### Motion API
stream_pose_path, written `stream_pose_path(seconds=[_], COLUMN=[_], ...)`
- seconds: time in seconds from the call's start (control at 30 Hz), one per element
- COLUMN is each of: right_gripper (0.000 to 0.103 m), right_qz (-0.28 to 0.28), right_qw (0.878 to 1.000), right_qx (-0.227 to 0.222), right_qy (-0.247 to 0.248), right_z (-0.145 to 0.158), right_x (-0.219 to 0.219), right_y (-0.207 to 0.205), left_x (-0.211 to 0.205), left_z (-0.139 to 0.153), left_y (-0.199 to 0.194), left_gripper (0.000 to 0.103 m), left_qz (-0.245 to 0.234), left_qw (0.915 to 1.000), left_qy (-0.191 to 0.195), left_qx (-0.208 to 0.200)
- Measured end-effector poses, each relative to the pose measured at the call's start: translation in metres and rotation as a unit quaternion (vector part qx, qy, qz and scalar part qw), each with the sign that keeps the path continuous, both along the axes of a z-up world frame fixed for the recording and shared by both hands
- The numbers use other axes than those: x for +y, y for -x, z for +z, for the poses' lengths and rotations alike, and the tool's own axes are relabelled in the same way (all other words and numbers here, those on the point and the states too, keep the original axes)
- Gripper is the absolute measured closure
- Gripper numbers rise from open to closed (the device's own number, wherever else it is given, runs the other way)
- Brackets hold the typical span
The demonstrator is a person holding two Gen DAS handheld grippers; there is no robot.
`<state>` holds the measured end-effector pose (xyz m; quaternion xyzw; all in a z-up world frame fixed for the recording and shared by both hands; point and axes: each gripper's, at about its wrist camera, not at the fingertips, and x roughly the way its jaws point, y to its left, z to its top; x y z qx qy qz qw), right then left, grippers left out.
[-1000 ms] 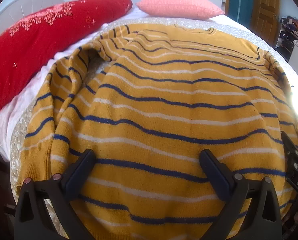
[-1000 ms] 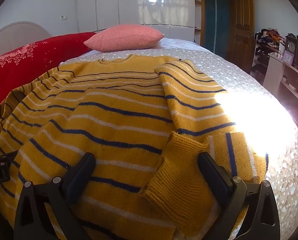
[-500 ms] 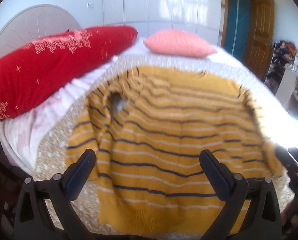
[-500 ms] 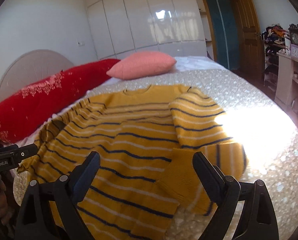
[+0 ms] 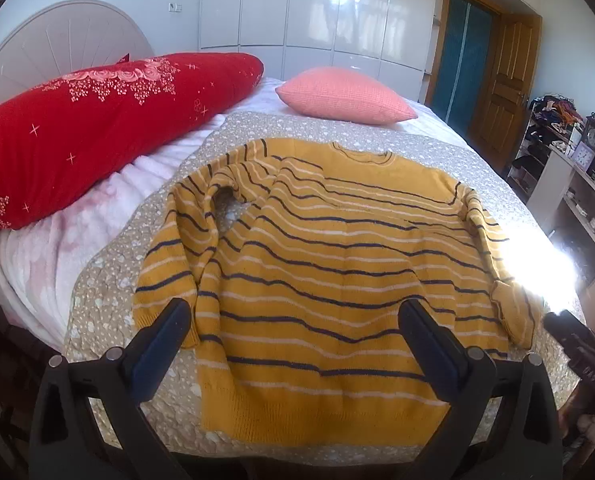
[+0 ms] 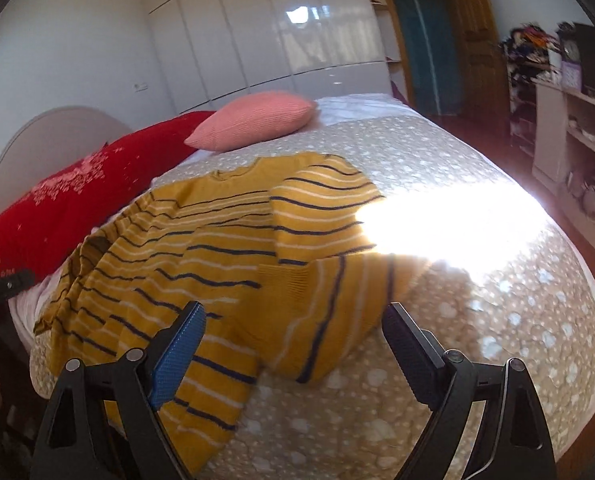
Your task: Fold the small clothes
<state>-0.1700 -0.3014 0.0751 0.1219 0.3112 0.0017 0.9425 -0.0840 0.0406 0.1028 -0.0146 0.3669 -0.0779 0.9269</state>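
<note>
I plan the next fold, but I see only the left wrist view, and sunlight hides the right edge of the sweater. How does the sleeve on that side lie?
Observer: In the right wrist view, that sleeve is bent inward, and its ribbed cuff rests on the body of the sweater.
Operator: Does the right hand-held gripper hold it?
Observer: No. The right hand-held gripper is open and grips nothing.

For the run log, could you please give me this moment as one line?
sweater: flat on bed, unfolded | left gripper: open, empty | right gripper: open, empty, above sleeve cuff
</note>
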Motion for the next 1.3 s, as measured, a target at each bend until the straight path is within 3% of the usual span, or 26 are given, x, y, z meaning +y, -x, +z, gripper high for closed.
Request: stream_pose_path(seconds=[0.1, 0.13, 0.17, 0.2, 0.23, 0.3, 0.43, 0.57, 0.7, 0.87, 0.9, 0.93, 1.0, 1.03, 1.1, 1.2, 1.27, 1.3], right_gripper=[0.013, 0.025, 0.041, 0.085, 0.097, 0.097, 0.097, 0.102, 0.102, 0.1, 0.09, 0.067, 0.034, 0.029, 0.028, 0.028, 0.027, 0.031], right_qz=[0.03, 0.024, 0.014, 0.009, 0.005, -0.025, -0.124, -0.254, -0.346, -0.296, -0.278, -0.261, -0.237, -0.23, -0.238, -0.281, -0.283, -0.274], right_qw=[0.998, 0.996, 0.994, 0.994, 0.996, 0.999, 0.992, 0.966, 0.938, 0.951, 0.954, 0.955, 0.952, 0.951, 0.951, 0.941, 0.942, 0.946], right_qx=[0.023, 0.038, 0.054, 0.068, 0.064, 0.033, -0.008, -0.014, -0.021, -0.007, 0.0, 0.007, 0.017, 0.027, 0.066, 0.149, 0.159, 0.157], right_qy=[0.047, 0.071, 0.09, 0.087, 0.058, 0.018, 0.023, 0.053, 0.009, -0.093, -0.116, -0.142, -0.192, -0.207, -0.187, -0.118, -0.089, -0.079], right_z=[-0.016, -0.024, -0.031, -0.035, -0.033, -0.018, 0.02, 0.049, 0.061, 0.043, 0.034, 0.024, 0.001, -0.009, -0.026, -0.055, -0.064, -0.062], right_x=[0.025, 0.028, 0.028, 0.024, 0.013, -0.013, -0.085, -0.176, -0.254, -0.268, -0.263, -0.257, -0.247, -0.244, -0.244, -0.252, -0.248, -0.243], right_y=[-0.025, -0.033, -0.04, -0.045, -0.045, -0.034, 0.0, 0.04, 0.075, 0.064, 0.056, 0.045, 0.031, 0.02, -0.004, -0.036, -0.047, -0.049], left_x=[0.001, 0.002, 0.004, 0.006, 0.008, 0.014, 0.024, 0.028, 0.022, 0.015, 0.014, 0.013, 0.011, 0.012, 0.012, 0.012, 0.014, 0.015], left_z=[-0.002, -0.002, -0.002, -0.002, -0.002, -0.001, 0.0, -0.002, -0.002, 0.0, -0.001, -0.001, -0.002, -0.002, -0.004, -0.011, -0.014, -0.015], left_y=[0.001, 0.001, 0.001, 0.001, 0.001, 0.001, -0.002, -0.003, -0.002, -0.001, -0.001, -0.001, -0.002, -0.002, -0.003, -0.007, -0.009, -0.01], left_gripper=[0.0, 0.0, 0.0, 0.0, 0.0, 0.0, 0.0, 0.0, 0.0, 0.0, 0.0, 0.0, 0.0, 0.0, 0.0, 0.0, 0.0, 0.0], left_qz=[0.001, 0.001, 0.001, 0.002, 0.003, 0.009, 0.023, 0.023, 0.019, 0.007, 0.003, 0.0, -0.001, -0.002, -0.003, -0.004, -0.003, -0.004], left_qw=[1.0, 1.0, 1.0, 1.0, 1.0, 1.0, 0.9997, 0.9989, 0.9989, 0.9985, 0.9988, 0.999, 0.9993, 0.9993, 0.9992, 0.9993, 0.9993, 0.9993], left_qy=[0.001, 0.001, 0.001, 0.0, 0.0, -0.001, 0.01, 0.036, 0.04, 0.051, 0.048, 0.042, 0.033, 0.033, 0.036, 0.03, 0.026, 0.025], left_qx=[0.003, 0.002, 0.003, 0.003, 0.004, 0.001, 0.004, 0.017, 0.014, 0.015, 0.015, 0.014, 0.014, 0.014, 0.015, 0.021, 0.027, 0.027])
